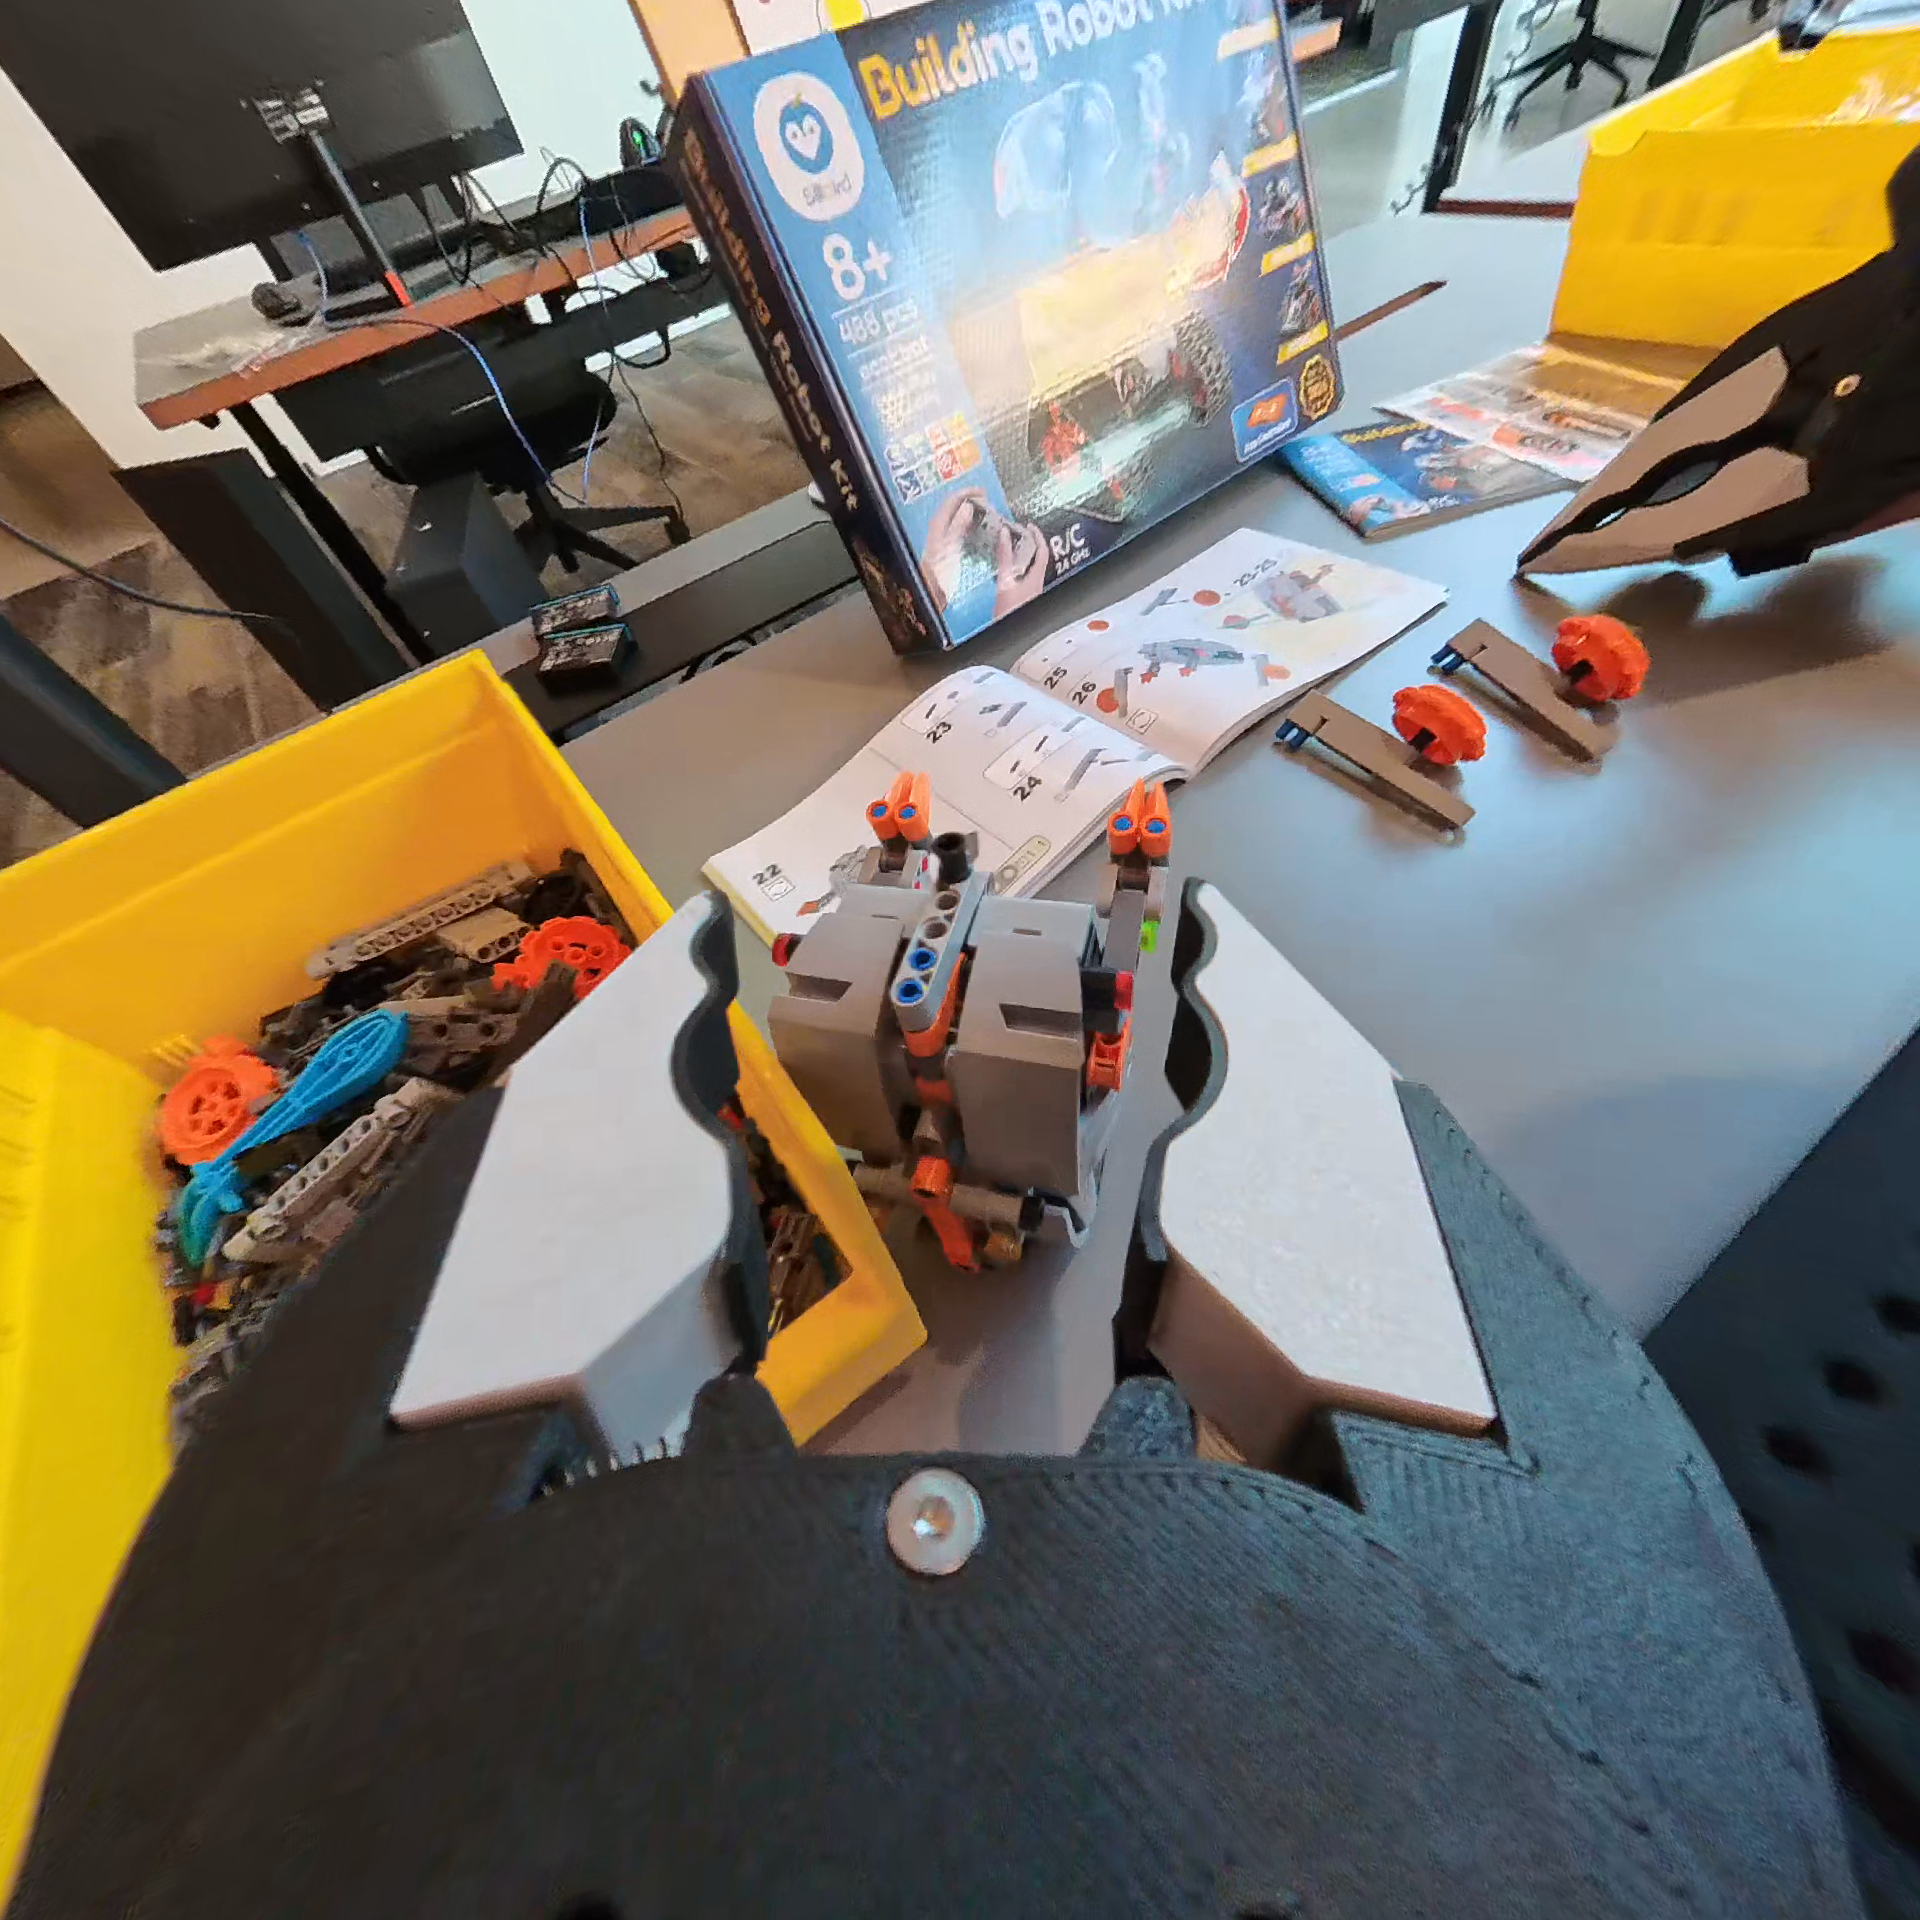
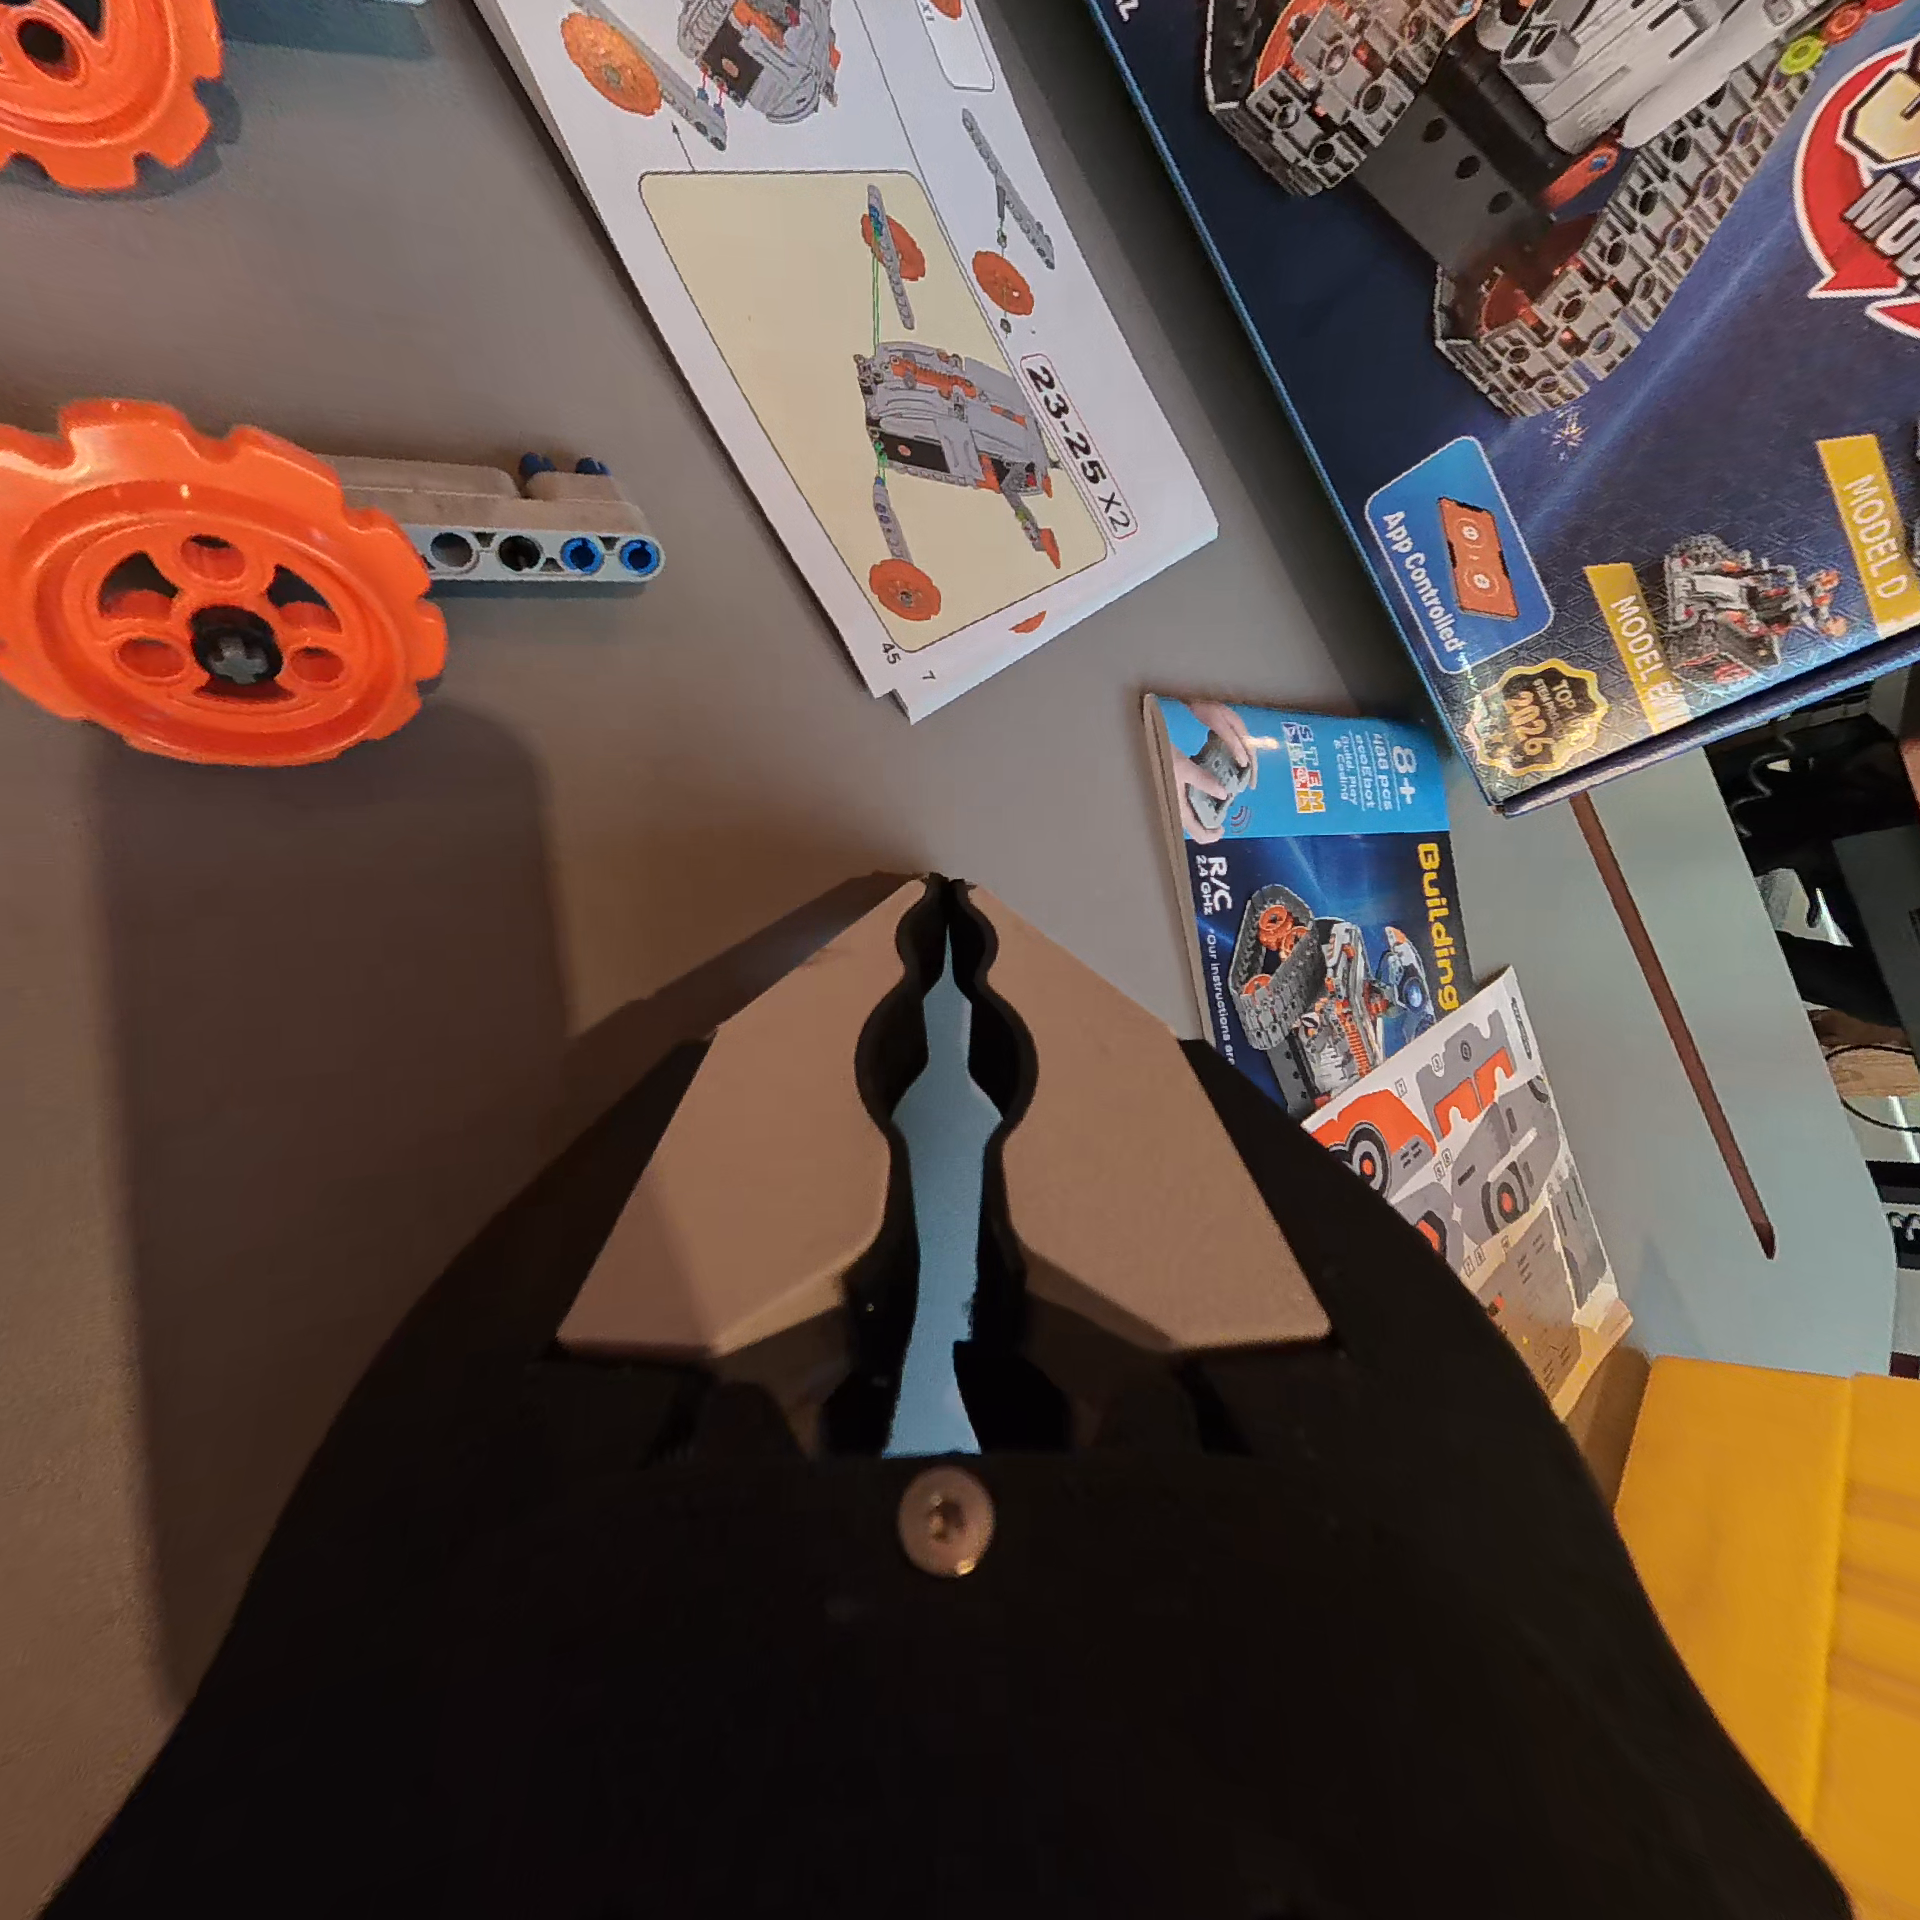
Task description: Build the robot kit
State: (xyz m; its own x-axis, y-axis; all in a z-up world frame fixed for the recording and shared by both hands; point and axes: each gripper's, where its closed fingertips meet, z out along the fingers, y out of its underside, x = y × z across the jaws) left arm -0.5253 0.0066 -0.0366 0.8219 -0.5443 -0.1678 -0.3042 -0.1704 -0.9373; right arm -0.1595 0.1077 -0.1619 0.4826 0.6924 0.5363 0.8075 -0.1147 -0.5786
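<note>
My left gripper [image 1: 951, 940] is open, its two fingers either side of a grey and orange brick model [image 1: 961, 1023] that stands on the grey table [image 1: 1455, 1039]; the fingers do not touch it. My right gripper [image 2: 943, 883] is shut and empty, its tips just above the table. It also shows in the left wrist view [image 1: 1538, 561] at the right. Two grey beam-and-orange-wheel assemblies lie near it: one [image 2: 223, 582] to its left, with a second wheel [image 2: 99, 78] farther off. Both show in the left wrist view [image 1: 1439, 722] [image 1: 1600, 655].
A yellow bin [image 1: 343, 790] of loose bricks sits left of the model. An open instruction booklet [image 1: 1091, 717] [image 2: 831, 343], the blue kit box [image 1: 1039, 301] [image 2: 1558, 364], a small blue booklet [image 2: 1320, 883] and a sticker sheet [image 2: 1496, 1174] lie behind. Another yellow bin [image 1: 1714, 218] stands at the right. The grippers' ends are close to 40 cm from one another.
</note>
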